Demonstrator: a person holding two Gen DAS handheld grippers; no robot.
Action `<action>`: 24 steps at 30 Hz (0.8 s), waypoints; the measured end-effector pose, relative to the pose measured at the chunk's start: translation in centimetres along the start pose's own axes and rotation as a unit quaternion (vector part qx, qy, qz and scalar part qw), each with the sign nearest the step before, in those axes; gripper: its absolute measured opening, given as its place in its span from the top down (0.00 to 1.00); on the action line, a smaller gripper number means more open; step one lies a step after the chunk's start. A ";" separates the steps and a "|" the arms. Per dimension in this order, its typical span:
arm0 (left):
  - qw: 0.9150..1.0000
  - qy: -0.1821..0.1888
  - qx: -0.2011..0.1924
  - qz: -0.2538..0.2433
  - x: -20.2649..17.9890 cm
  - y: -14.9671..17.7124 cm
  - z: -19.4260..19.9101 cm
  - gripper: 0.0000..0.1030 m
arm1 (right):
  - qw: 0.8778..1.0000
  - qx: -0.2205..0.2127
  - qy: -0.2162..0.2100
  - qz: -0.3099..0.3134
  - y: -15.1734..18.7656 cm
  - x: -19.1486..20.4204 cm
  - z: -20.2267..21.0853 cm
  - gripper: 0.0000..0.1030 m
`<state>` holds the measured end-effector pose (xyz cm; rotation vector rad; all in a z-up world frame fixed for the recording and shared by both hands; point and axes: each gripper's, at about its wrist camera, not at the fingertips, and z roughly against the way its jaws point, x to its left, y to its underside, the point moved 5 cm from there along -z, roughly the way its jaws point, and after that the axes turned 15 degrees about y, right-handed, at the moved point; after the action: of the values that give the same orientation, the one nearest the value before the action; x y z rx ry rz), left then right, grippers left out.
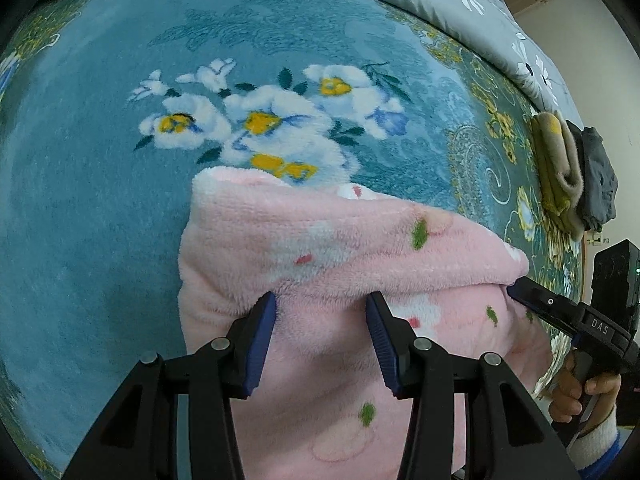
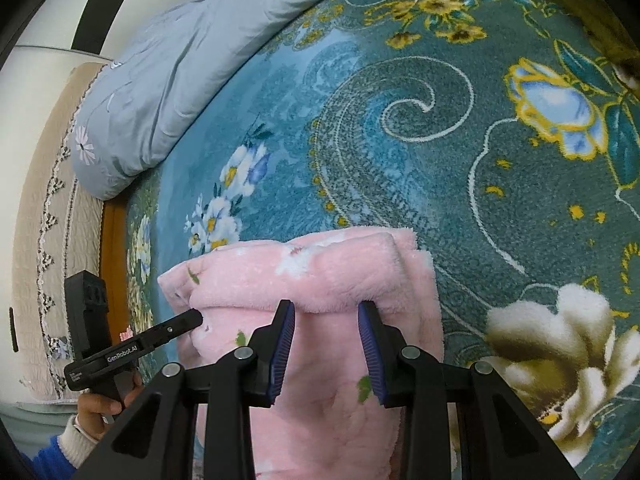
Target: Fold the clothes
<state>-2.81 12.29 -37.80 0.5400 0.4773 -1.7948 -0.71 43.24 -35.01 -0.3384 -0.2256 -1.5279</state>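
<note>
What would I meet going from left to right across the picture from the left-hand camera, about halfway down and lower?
Bare teal blanket → pink fleece garment → the other gripper poking into its edge → folded yellow-beige cloth → folded grey garment.

The folded garment (image 1: pixel 320 280) lies on the blanket (image 1: pixel 100 200), between the fingers of the left gripper (image 1: pixel 322 304) and of the right gripper (image 2: pixel 326 312). Far right of the left gripper, a pile of clothes (image 1: pixel 572 176); behind, a quilt (image 2: pixel 160 92)
</note>
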 end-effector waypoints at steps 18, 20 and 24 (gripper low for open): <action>0.996 0.004 -0.026 0.082 3.2 3.8 5.5 0.52 | 0.997 0.011 -0.005 -0.080 4.3 -5.5 2.9 0.45; 0.995 0.009 -0.021 0.099 4.2 4.3 5.0 0.44 | 0.995 0.017 -0.018 -0.092 4.4 -5.8 2.4 0.40; 0.993 0.013 -0.007 0.119 5.5 5.3 3.8 0.36 | 0.992 0.021 -0.057 -0.113 3.9 -5.8 2.0 0.38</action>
<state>0.41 4.39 -38.21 0.5870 0.4239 -1.5566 3.08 49.48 -35.45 -0.3783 -0.3965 -1.7258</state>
